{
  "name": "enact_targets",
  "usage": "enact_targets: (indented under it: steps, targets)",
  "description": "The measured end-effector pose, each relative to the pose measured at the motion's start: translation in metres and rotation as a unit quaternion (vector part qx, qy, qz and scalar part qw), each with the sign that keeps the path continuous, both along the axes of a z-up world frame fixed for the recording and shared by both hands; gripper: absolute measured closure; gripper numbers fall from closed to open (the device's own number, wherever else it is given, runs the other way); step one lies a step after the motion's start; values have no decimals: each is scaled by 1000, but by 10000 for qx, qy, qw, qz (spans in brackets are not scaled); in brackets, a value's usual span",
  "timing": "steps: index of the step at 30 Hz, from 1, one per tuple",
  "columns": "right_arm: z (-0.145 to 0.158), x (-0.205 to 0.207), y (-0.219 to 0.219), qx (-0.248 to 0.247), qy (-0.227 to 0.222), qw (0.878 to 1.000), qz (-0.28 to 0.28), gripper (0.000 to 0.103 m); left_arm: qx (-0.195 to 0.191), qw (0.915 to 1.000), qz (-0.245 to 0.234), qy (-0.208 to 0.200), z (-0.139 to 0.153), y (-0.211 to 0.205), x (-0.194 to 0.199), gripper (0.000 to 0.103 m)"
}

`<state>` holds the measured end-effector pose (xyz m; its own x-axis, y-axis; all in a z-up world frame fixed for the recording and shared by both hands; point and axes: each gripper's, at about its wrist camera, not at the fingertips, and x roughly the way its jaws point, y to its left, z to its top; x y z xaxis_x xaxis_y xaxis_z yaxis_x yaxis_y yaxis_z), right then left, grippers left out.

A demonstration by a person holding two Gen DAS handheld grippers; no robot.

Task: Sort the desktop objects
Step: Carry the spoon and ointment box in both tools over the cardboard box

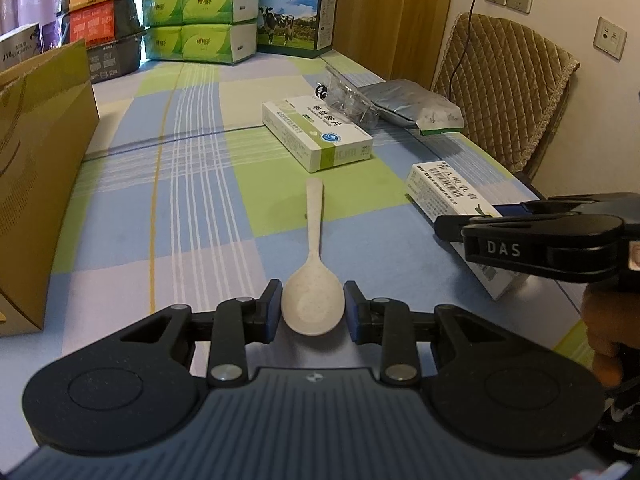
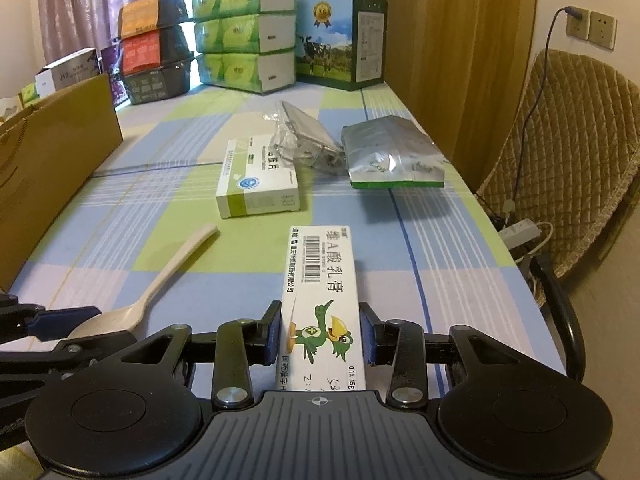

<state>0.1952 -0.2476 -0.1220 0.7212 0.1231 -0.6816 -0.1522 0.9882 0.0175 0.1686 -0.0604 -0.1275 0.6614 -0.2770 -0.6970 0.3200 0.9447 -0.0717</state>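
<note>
A cream spoon (image 1: 314, 216) lies on the checked tablecloth (image 1: 192, 184), handle pointing away. My left gripper (image 1: 312, 308) holds the spoon's bowl, both blue pads against its sides. In the right wrist view the spoon (image 2: 176, 264) runs diagonally at the left, and the left gripper (image 2: 68, 322) reaches in from that edge. A long white ointment box (image 2: 320, 272) with a green bird print sits between the pads of my right gripper (image 2: 322, 328), which is shut on its near end. In the left wrist view that box (image 1: 448, 188) lies near the table's right edge under the right gripper (image 1: 520, 232).
A white-and-green medicine box (image 2: 260, 184) lies mid-table, with a clear plastic bag (image 2: 304, 140) and a silver foil pouch (image 2: 392, 156) behind it. A brown paper bag (image 1: 40, 160) stands at the left. Tissue packs (image 2: 244, 36) and cartons line the back. A padded chair (image 2: 580, 152) stands beyond the right edge.
</note>
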Motion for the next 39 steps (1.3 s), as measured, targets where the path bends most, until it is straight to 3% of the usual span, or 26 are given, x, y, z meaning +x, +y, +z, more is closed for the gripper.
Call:
enact_targets:
  steps: [8, 17, 27, 39]
  targets:
    - [27, -15, 0, 125, -110, 9998, -108, 68, 44, 9998, 6, -214, 17, 3, 0, 76]
    - [91, -31, 39, 354, -554, 9976, 231, 68, -74, 9974, 183, -689, 87, 29, -11, 76]
    - [146, -37, 133, 782, -805, 9869, 1158, 68, 135, 9896, 860, -1144, 160, 118, -27, 76]
    - [153, -21, 253, 886, -593, 9741, 1995, 68, 384, 9814, 1620, -956, 166, 245, -29, 76]
